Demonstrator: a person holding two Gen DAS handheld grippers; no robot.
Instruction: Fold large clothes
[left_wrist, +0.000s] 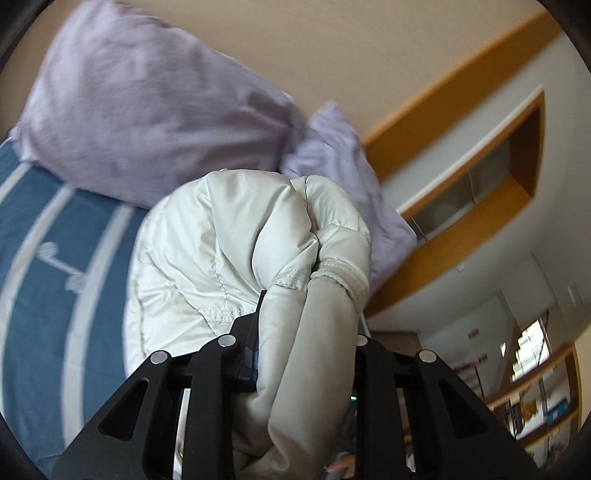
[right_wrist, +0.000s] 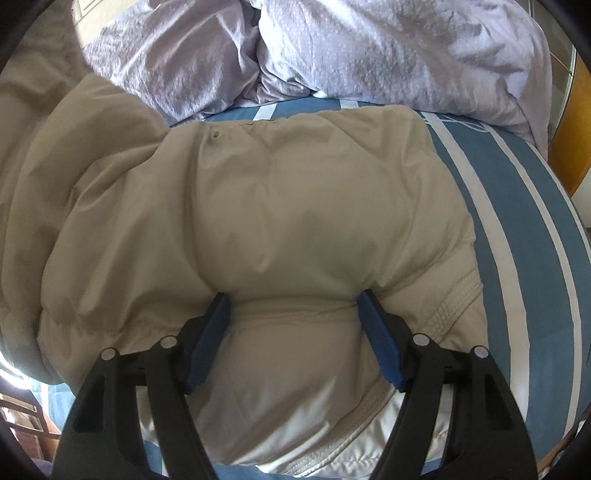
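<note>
A puffy beige jacket (right_wrist: 288, 206) lies on a blue bed sheet with white stripes (right_wrist: 517, 229). In the left wrist view my left gripper (left_wrist: 306, 332) is shut on a bunched fold of the jacket (left_wrist: 258, 240), held up off the bed; the fabric hides the right finger. In the right wrist view my right gripper (right_wrist: 293, 306) is open, its blue pads (right_wrist: 380, 339) pressed down on either side of a bulge of the jacket near its hem. Pale lining (right_wrist: 325, 413) shows at the near edge.
Lilac pillows (right_wrist: 388, 51) lie at the head of the bed beyond the jacket, also in the left wrist view (left_wrist: 147, 107). The striped sheet shows at left (left_wrist: 44, 277). A wooden-trimmed wall niche (left_wrist: 480, 177) and shelves (left_wrist: 535, 398) stand to the right.
</note>
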